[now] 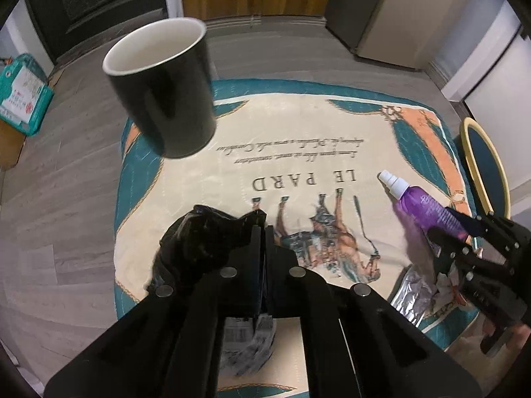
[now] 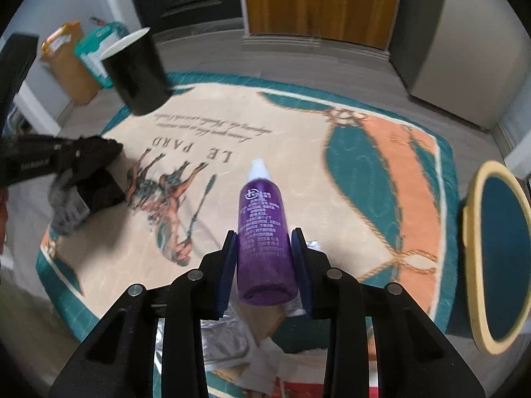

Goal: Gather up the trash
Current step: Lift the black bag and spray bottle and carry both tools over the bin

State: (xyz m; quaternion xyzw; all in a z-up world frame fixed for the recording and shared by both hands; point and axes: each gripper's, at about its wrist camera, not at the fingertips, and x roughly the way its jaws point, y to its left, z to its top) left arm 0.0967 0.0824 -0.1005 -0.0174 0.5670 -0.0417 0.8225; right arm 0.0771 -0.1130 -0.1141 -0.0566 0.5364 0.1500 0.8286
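My right gripper [image 2: 264, 237] is shut on a purple spray bottle [image 2: 264, 232] with a white nozzle, held above the printed tablecloth [image 2: 332, 152]; it also shows in the left wrist view [image 1: 428, 209]. My left gripper [image 1: 264, 230] is shut on a black plastic bag [image 1: 199, 242], which bunches to its left; in the right wrist view the bag [image 2: 89, 165] hangs at the far left. A black cup [image 1: 162, 89] with a white inside stands at the table's far left [image 2: 136, 73]. A crumpled silver foil wrapper [image 1: 411, 293] lies under the right gripper [image 2: 219, 341].
A round chair [image 2: 501, 255] with a blue seat and yellow rim stands at the table's right side. A teal pack [image 1: 23, 93] and a brown box [image 2: 69, 63] sit on the grey floor beyond the left. A wooden door [image 2: 322, 3] is behind.
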